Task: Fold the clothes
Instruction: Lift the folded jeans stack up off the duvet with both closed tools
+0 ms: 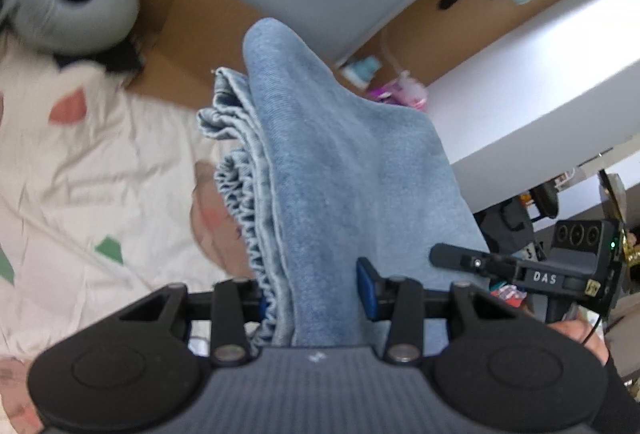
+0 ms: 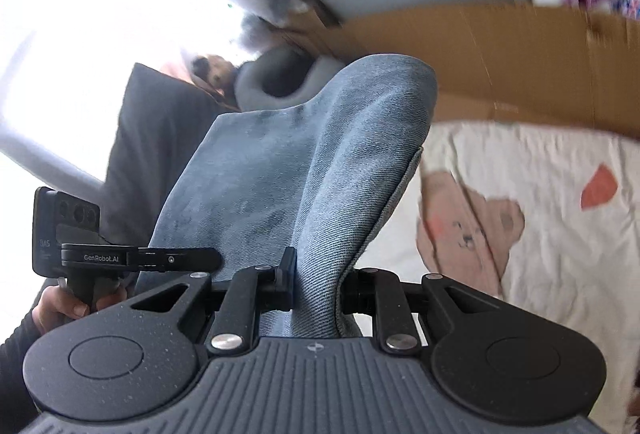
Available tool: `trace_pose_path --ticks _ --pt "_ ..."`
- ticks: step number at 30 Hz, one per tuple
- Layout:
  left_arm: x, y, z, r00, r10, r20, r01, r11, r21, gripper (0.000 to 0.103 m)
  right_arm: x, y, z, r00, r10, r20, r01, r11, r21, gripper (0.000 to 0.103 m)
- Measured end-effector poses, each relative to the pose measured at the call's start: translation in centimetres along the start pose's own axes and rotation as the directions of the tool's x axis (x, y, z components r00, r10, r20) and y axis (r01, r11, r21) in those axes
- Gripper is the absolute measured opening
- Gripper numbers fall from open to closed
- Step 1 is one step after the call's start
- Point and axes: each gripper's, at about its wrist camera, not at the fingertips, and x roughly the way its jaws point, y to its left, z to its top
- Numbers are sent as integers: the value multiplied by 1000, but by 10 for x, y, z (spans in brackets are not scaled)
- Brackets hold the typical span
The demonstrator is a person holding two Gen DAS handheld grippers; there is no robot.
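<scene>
A light blue denim garment hangs lifted above the bed, bunched in thick folds with its gathered waistband edge showing on the left. My left gripper is shut on this thick bundle, its blue pads pressing both sides. In the right wrist view the same denim garment rises from my right gripper, which is shut on a narrower fold. The right gripper also shows at the right of the left wrist view, and the left gripper at the left of the right wrist view, each held by a hand.
Below lies a white bedsheet with pink bears and coloured shapes. A brown cardboard box stands behind the bed. A grey neck pillow sits at the far left. A white desk with clutter beneath is at the right.
</scene>
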Motion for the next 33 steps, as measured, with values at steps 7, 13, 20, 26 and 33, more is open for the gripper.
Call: trace_pose_path --ticks 7,13,20,26,33 --pt "-42 -65 16 998 -21 55 16 997 80 43 -72 52 32 998 -14 65 18 998 -58 19" --pt "-65 -105 20 994 -58 89 48 993 111 43 -127 88 45 992 -33 120 47 992 -115 19" --pt "-94 -164 24 990 -80 116 60 984 169 43 -189 119 53 981 -41 191 72 985 -159 19" --pt "-99 -206 27 989 -93 119 68 977 201 43 -239 133 58 970 -72 234 111 982 -155 19" --pt "-80 -230 23 987 -123 100 99 971 220 43 -276 134 52 954 -129 271 171 976 -137 19"
